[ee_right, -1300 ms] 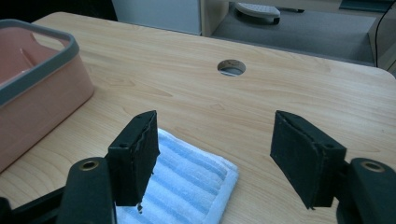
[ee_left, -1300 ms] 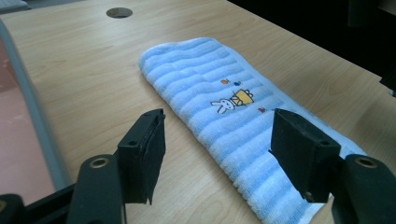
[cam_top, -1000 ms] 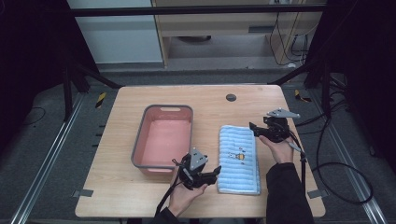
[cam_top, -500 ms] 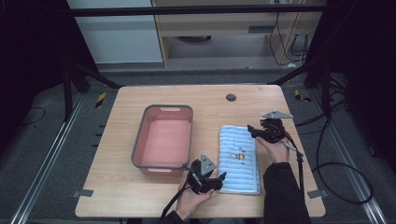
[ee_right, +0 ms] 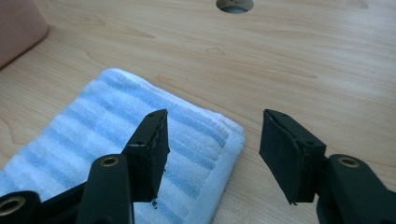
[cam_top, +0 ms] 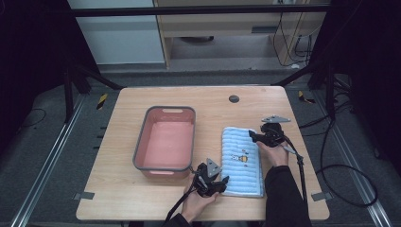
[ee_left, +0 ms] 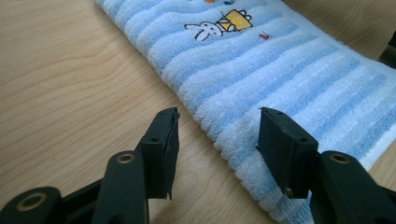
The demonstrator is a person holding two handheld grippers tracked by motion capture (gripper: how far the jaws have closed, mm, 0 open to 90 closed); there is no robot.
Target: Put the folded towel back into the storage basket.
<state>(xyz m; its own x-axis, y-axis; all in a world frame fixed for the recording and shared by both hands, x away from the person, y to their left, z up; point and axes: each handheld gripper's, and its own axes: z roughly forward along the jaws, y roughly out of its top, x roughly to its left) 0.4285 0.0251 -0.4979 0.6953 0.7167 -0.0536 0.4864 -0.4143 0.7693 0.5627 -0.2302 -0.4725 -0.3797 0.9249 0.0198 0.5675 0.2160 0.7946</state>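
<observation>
1. Blue-and-white striped terry makes up your towel (cam_top: 242,161), which lies folded flat as a long strip on the wooden surface (cam_top: 118,198), just right of the pink tub (cam_top: 165,142), with a gap of bare wood between them.
2. Near its middle the towel carries a small print of a rabbit and a yellow shape (ee_left: 219,24).
3. Your left gripper (cam_top: 222,182) sits at the towel's near left corner. Its jaws stand wide apart and hold nothing: in the left gripper view one jaw hangs over bare wood and the other over the towel's long edge, so that edge lies between them.
4. Your right gripper (cam_top: 253,136) is at the far right corner of the towel. Its jaws are also spread wide and empty; in the right gripper view one jaw is over the cloth, the other over bare wood, with the corner between them.
5. Whether either pair of jaws touches the cloth cannot be told.
6. Beyond the towel, a round hole (cam_top: 233,99) sits in the surface near its far edge.
7. A black cable (cam_top: 302,175) trails from your right gripper back past your sleeve.
</observation>
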